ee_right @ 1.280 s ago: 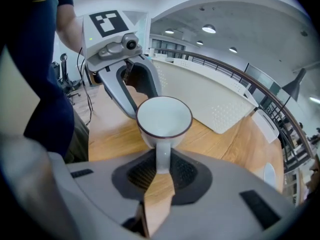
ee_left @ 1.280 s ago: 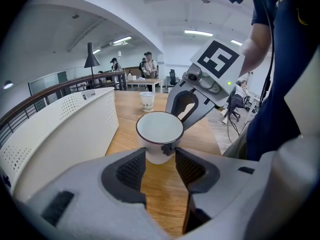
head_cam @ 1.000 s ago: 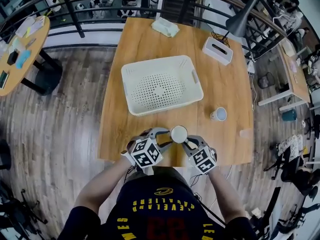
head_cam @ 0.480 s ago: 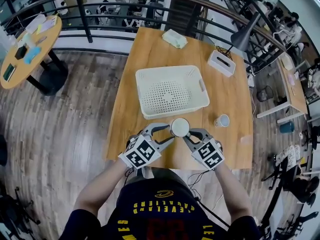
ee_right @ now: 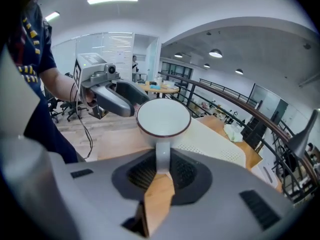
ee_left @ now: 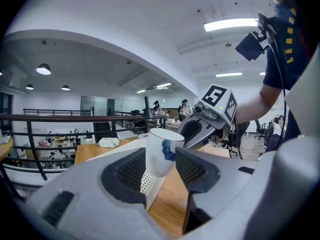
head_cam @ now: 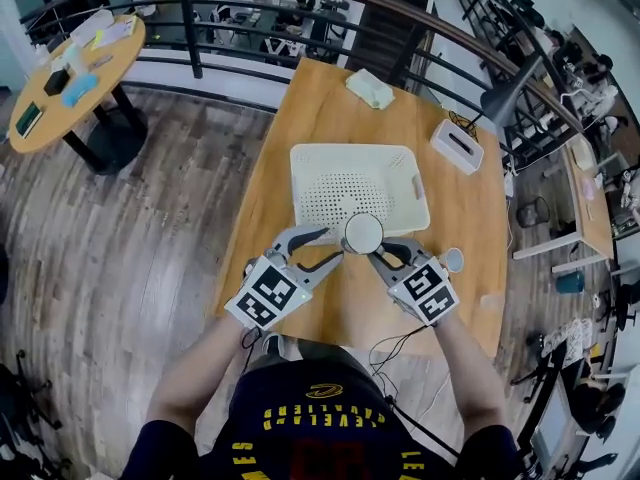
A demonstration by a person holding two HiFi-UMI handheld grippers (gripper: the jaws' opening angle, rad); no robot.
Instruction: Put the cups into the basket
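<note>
Head view: holding a white cup (head_cam: 363, 233) above the near rim of the perforated basket (head_cam: 350, 149), placed for lowering in; second cup (head_cam: 452, 260) on the worktop (head_cam: 470, 208), right

Left gripper view: left tool (ee_left: 160, 164) clamped across the cup's body for support

Right gripper view: right tool (ee_right: 162, 171) pinching the handle (ee_right: 162, 154) to hold it level

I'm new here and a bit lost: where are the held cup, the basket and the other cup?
held cup (head_cam: 363, 233): head view, its open top.
basket (head_cam: 297, 180): head view, left rim.
other cup (head_cam: 452, 259): head view, its open top.
</note>
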